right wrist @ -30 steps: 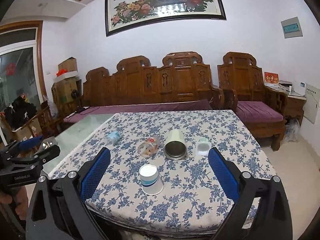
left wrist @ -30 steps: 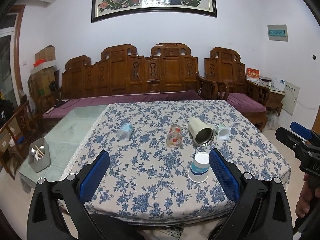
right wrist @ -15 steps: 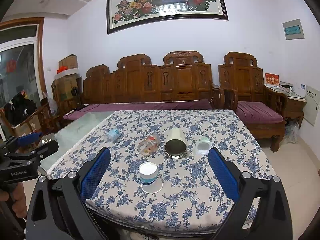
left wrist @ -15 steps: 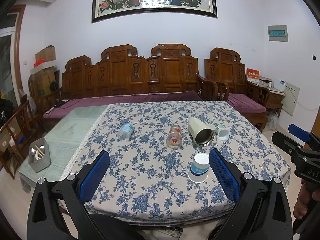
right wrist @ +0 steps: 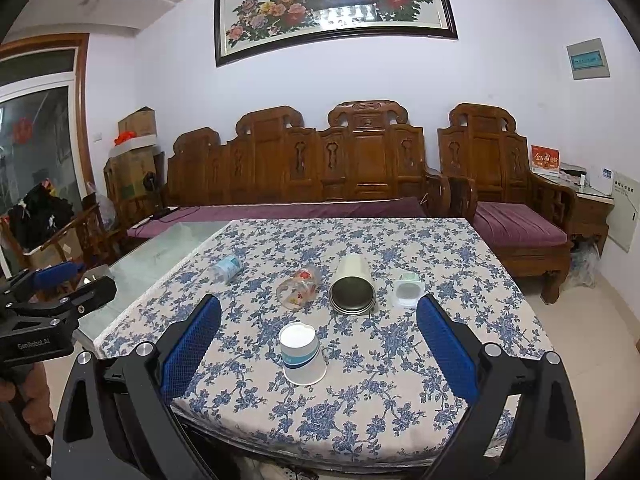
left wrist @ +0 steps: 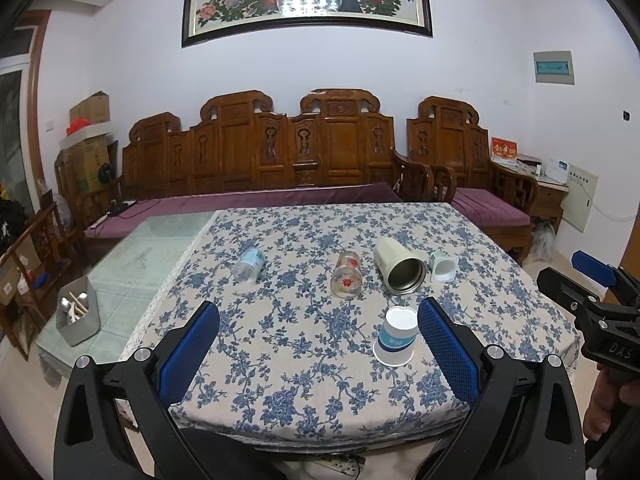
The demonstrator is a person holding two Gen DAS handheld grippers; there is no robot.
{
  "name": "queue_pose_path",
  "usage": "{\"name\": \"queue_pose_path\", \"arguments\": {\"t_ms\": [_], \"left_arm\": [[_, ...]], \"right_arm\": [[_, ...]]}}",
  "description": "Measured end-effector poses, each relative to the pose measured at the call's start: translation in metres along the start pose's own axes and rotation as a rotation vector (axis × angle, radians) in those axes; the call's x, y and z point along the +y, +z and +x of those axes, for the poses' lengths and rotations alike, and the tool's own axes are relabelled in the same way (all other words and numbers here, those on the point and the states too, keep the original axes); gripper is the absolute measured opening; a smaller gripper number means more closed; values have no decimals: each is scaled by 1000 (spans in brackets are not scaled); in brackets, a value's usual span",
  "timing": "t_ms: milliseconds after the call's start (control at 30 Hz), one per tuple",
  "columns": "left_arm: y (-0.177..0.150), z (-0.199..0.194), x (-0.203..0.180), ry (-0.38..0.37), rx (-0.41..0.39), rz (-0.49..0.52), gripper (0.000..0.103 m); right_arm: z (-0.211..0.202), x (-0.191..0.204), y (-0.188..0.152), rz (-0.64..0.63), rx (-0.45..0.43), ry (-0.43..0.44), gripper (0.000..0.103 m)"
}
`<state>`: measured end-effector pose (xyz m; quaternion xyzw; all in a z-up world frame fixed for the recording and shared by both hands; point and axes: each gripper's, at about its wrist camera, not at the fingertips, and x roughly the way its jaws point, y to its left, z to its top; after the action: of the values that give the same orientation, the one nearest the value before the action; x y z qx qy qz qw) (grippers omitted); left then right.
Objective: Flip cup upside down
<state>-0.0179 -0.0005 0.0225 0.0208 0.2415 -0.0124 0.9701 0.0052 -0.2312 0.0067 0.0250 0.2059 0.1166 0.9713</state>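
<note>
A white paper cup with a blue band [left wrist: 395, 338] [right wrist: 301, 354] stands upside down near the front of the floral tablecloth. Behind it lie a cream steel-lined cup [left wrist: 398, 266] [right wrist: 353, 285], a clear glass with red flowers [left wrist: 346, 275] [right wrist: 299, 287], a small white cup [left wrist: 442, 267] [right wrist: 407, 290] and a small plastic bottle [left wrist: 249, 265] [right wrist: 226, 268], all on their sides. My left gripper [left wrist: 318, 354] is open and empty, short of the table's front edge. My right gripper [right wrist: 318, 350] is open and empty too, also short of the table.
The table [left wrist: 280, 360] carries the cloth on its right part; bare glass [left wrist: 152, 248] shows at left. A grey utensil holder [left wrist: 78, 316] stands on the glass. A carved wooden sofa [left wrist: 296, 152] is behind. The right gripper shows at the left view's right edge [left wrist: 588, 304].
Both grippers have drifted slightly; the view has barely shifted. The cups on the table have not moved.
</note>
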Motion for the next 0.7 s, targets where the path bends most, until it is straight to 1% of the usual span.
{"name": "queue_pose_path", "arguments": {"t_ms": [700], "left_arm": [[2, -3, -1, -9, -11, -7, 95]], "right_arm": [[0, 1, -1, -2, 0, -1, 99]]}}
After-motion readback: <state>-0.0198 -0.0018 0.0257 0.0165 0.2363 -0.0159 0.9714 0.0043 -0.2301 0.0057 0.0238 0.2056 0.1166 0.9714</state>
